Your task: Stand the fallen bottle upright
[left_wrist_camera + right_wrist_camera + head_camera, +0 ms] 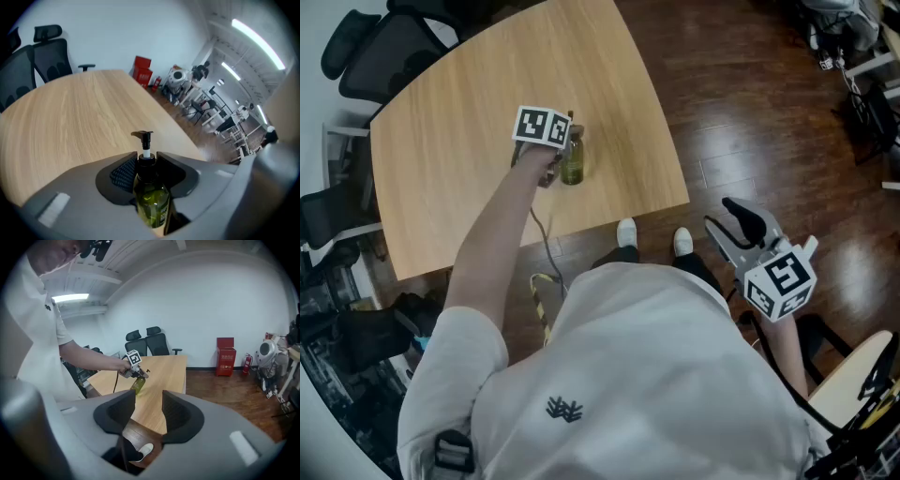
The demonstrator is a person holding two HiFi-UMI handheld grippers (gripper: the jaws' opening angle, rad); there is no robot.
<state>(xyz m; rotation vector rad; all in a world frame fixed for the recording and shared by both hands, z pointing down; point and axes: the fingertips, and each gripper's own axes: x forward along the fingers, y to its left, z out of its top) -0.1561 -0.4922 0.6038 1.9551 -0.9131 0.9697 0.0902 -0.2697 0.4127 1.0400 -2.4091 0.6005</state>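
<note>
The green pump bottle (151,202) is on the light wooden worktop (469,141), near its middle, and in the right gripper view it leans rather than standing straight, with the pump head (142,135) uppermost. The left claw (146,159) is clamped on the bottle just below the pump, its dark pads pressing either side of the black collar. The person's left arm reaches out over the worktop to hold it there. The right claw (148,401) hangs well apart from the worktop, beside the person and over the dark wood floor (750,122), its jaws drawn together with nothing between them. Black office chairs (49,54) stand at the far edge of the worktop, and a red box (225,349) sits against the white wall.
</note>
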